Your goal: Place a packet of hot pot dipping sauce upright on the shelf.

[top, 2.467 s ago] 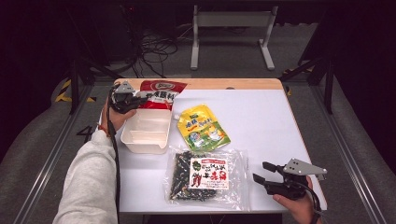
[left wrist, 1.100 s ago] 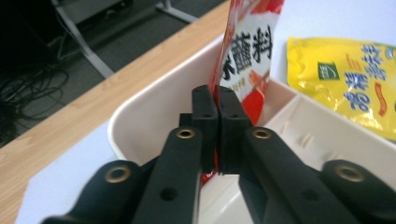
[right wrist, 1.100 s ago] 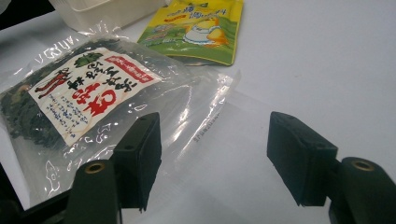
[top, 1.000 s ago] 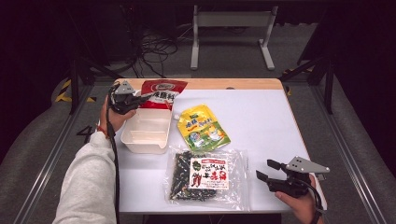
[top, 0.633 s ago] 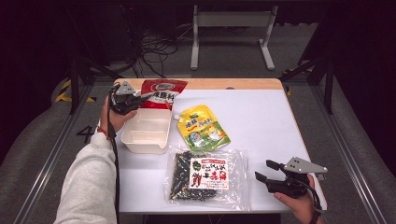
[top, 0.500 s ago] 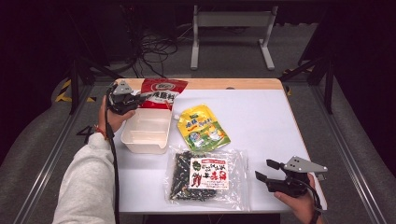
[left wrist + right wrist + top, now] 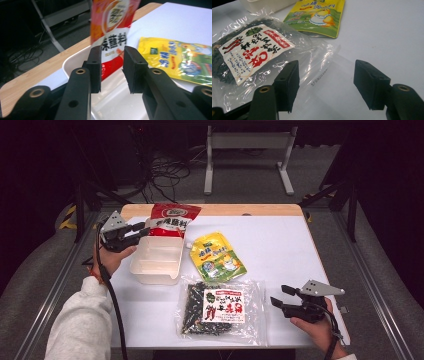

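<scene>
A red snack pouch [image 7: 172, 219] lies at the table's back left, its lower end over the far rim of a white plastic container [image 7: 150, 279]. My left gripper [image 7: 145, 228] is level at the pouch's left edge. Its jaws have just been opening and stand a little apart. In the left gripper view the red pouch [image 7: 112, 22] rises just beyond the left gripper [image 7: 112, 67], and the pads do not press on it. My right gripper [image 7: 277, 297] is open at the right edge of a clear bag of dark seaweed [image 7: 220, 305], whose sealed edge lies under the right gripper [image 7: 327, 82].
A yellow-green pouch [image 7: 217, 256] lies flat between the container and the seaweed bag [image 7: 249, 50]. The white table top [image 7: 280, 240] runs bare to the right, with a wooden strip along its far edge. Metal rails flank the table on both sides.
My left gripper has drawn back to the left from the red pouch, and its jaws have parted. The pouch stays over the container's rim. The right gripper has hardly moved.
</scene>
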The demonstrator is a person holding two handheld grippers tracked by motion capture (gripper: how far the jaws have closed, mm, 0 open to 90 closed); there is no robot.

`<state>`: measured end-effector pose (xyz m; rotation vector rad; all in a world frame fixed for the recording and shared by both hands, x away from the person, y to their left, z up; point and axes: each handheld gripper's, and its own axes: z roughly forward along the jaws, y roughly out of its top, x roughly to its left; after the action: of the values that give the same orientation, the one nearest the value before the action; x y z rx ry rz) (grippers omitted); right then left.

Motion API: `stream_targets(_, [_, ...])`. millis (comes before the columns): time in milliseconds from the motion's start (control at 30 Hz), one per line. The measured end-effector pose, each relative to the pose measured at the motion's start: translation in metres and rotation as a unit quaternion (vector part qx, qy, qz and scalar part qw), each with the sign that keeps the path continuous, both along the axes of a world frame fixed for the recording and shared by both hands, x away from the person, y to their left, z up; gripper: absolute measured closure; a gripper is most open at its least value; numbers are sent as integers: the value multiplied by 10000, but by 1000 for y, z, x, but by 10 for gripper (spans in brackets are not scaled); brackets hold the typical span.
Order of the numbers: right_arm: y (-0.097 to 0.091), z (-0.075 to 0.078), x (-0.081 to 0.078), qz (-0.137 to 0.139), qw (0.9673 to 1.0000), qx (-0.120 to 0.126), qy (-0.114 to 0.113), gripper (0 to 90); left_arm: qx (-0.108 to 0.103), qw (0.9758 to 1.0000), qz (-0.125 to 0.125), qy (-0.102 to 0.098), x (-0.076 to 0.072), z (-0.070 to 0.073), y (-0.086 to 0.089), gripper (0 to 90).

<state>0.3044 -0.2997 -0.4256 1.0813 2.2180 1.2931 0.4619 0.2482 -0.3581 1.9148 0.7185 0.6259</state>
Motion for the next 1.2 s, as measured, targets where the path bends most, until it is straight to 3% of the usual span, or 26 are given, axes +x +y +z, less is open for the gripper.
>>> stream_targets(133, [3,1,4,49,10000,-25,4,393,-215,9994,-160,-197,-27,7,-1,666])
stream_targets(167, [3,1,5,45,10000,-12,-4,408,-215,9994,-160,-197,-27,7,-1,654])
stream_targets(400, [6,3,13,17,10000,-17,-23,454,37,9982,-523,-280,-73,7,-12,604])
stream_targets(467, [7,3,14,-1,10000,-28,-43,470,12,9982,-563,-217,-79,3,-14,590])
stream_targets(667, [11,3,26,18,10000,-8,-60,555,268,9975,-653,-80,-106,-13,-24,568])
stream_targets(833, [20,1,34,87,9999,-149,1,582,150,9968,-777,112,-128,-28,-28,521])
stream_targets(1000, [20,1,34,86,9999,-136,38,531,182,9953,-917,248,-146,-41,-29,501])
stream_targets(1200, [21,-2,27,96,9996,-143,216,456,446,9930,-981,482,-163,-60,-31,493])
